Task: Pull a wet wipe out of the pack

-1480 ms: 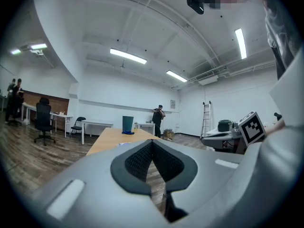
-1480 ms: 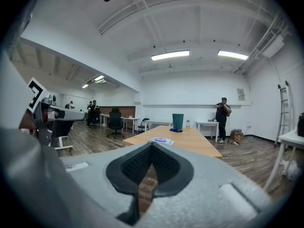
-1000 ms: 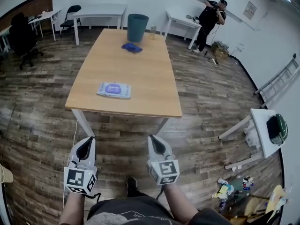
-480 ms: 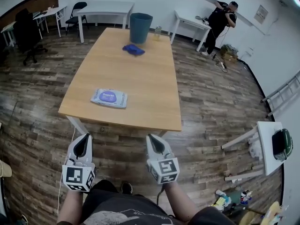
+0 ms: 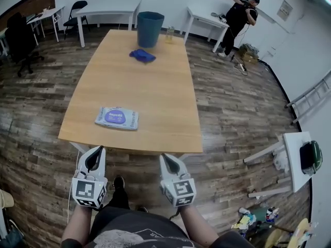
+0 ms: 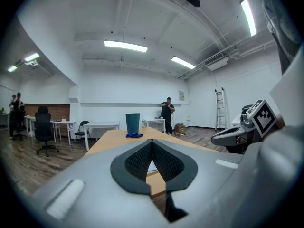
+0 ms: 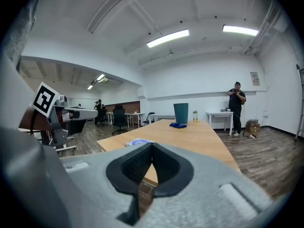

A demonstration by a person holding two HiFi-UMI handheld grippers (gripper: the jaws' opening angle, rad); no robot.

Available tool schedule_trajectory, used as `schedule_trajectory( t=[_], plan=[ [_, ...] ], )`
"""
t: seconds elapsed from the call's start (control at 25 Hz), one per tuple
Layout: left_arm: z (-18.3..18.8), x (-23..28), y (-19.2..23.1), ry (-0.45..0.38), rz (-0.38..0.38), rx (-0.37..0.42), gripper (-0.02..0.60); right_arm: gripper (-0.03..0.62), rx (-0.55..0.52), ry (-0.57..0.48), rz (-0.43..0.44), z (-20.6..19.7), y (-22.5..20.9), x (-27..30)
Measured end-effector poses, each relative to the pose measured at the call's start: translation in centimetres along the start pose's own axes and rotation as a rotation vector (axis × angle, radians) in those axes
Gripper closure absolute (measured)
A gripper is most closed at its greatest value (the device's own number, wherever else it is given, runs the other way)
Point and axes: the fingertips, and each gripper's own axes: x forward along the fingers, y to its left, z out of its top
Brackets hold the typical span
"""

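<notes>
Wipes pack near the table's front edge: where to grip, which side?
The wipes pack lies flat, purple oval label facing up at its middle, likely the opening. Come from above and pinch there; the left gripper could press one plain end down.

The place reads as an open-plan office or lab workroom. A wood-plank floor [image 5: 238, 118] runs under plain white walls, and long strip lights [image 6: 126, 46] hang from a high ceiling with exposed conduit [image 6: 209, 63]. A large wooden table [image 5: 155, 87] stands in the middle, a teal bin [image 5: 150, 29] at its far edge. White desks [image 5: 108, 5] line the far wall, with black office chairs [image 5: 20, 37] at the left. A person [image 5: 239, 17] stands by another white desk [image 5: 204, 20] in the far right corner. A ladder [image 5: 310, 92] leans on the right wall, and loose clutter [image 5: 253, 211] lies on the floor at the near right
</notes>
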Motion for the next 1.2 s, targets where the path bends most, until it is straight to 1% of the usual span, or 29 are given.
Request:
schedule_trajectory(
  t=[0.08, 0.24, 0.4, 0.52, 0.72, 0.8, 0.88, 0.96, 1.08, 1.2],
  plan=[
    [0.0, 2.0, 0.7, -0.005, -0.046, 0.016, 0.563, 0.603, -0.006, 0.009, -0.001, 0.2, 0.2, 1.9],
    [0.1, 5.6, 2.9, -0.009, -0.091, 0.017, 0.561, 0.603, -0.026, 0.025, 0.000, 1.1, 0.6, 6.5],
    [-0.2, 8.6, 5.0, 0.014, -0.108, 0.030, 0.561, 0.603, -0.020, 0.057, -0.001, 1.7, 1.0, 10.8],
    [-1.8, 10.2, 6.5, 0.022, -0.121, 0.061, 0.561, 0.603, -0.038, 0.098, 0.005, 1.6, 1.5, 13.6],
    [-3.9, 11.9, 7.4, 0.056, -0.195, 0.030, 0.561, 0.603, -0.017, 0.176, 0.009, -0.5, 2.1, 17.1],
    [-4.6, 12.4, 7.5, 0.071, -0.226, 0.011, 0.561, 0.603, -0.026, 0.222, 0.004, -1.6, 2.4, 18.1],
    [-5.4, 12.8, 7.6, 0.087, -0.258, 0.016, 0.560, 0.603, -0.043, 0.270, -0.006, -2.7, 2.5, 18.9],
    [-6.3, 13.3, 8.1, 0.106, -0.271, 0.037, 0.537, 0.603, -0.068, 0.313, -0.010, -3.6, 2.6, 19.8],
    [-6.9, 13.9, 8.3, 0.116, -0.285, 0.037, 0.537, 0.603, -0.100, 0.360, -0.001, -4.5, 2.4, 21.1],
    [-6.9, 14.4, 7.7, 0.121, -0.303, 0.034, 0.537, 0.603, -0.103, 0.393, 0.010, -5.1, 1.8, 22.0]
  ],
)
